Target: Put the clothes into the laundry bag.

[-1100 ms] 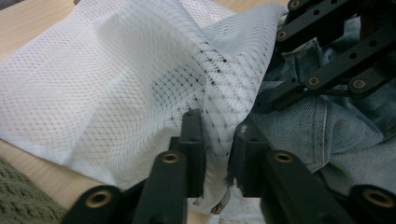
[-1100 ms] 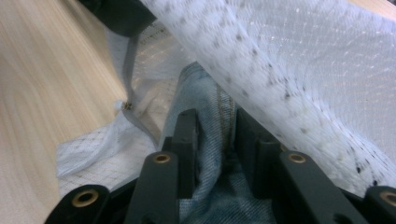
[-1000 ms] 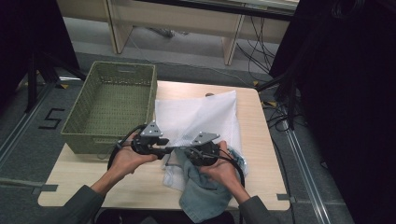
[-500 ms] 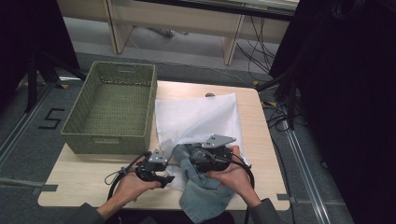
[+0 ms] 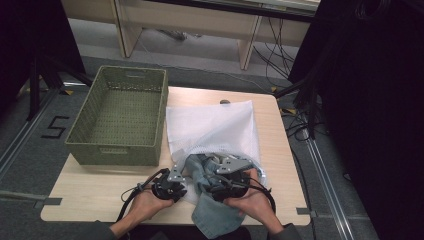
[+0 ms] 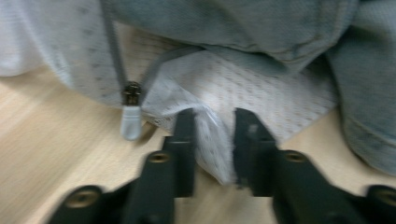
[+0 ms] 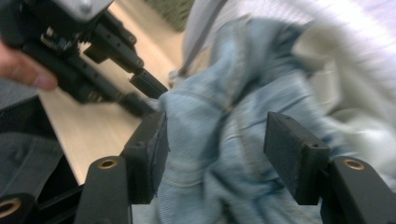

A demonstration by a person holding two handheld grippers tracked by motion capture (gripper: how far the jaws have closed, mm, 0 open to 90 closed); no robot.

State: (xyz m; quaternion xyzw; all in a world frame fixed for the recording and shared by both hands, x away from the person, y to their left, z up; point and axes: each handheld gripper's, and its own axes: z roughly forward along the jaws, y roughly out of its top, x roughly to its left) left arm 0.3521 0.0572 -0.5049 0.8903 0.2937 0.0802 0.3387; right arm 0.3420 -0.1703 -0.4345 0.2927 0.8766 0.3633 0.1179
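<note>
A white mesh bag [image 5: 212,127] lies flat on the table, its mouth toward the near edge. Blue jeans [image 5: 215,215] spill out of that mouth onto the wood. My left gripper [image 5: 186,176] sits at the bag's near left corner. In the left gripper view its jaws [image 6: 215,135] have just been closing and now pinch a fold of the mesh [image 6: 243,88], beside the zipper pull [image 6: 130,122]. My right gripper [image 5: 207,181] rests on the jeans. Its jaws [image 7: 215,140] have just been opening and stand wide, with denim [image 7: 224,121] bunched between them. The left gripper [image 7: 142,95] shows beyond it.
A green woven basket [image 5: 85,150] stands at the table's left, close to the bag's left side. Bare wood [image 5: 95,195] lies in front of the basket. Cables and dark stands crowd the floor to the right.
My left gripper came down from near the basket's front corner to the bag's near edge and closed on the mesh. My right gripper shifted slightly toward the near edge and its jaws spread.
</note>
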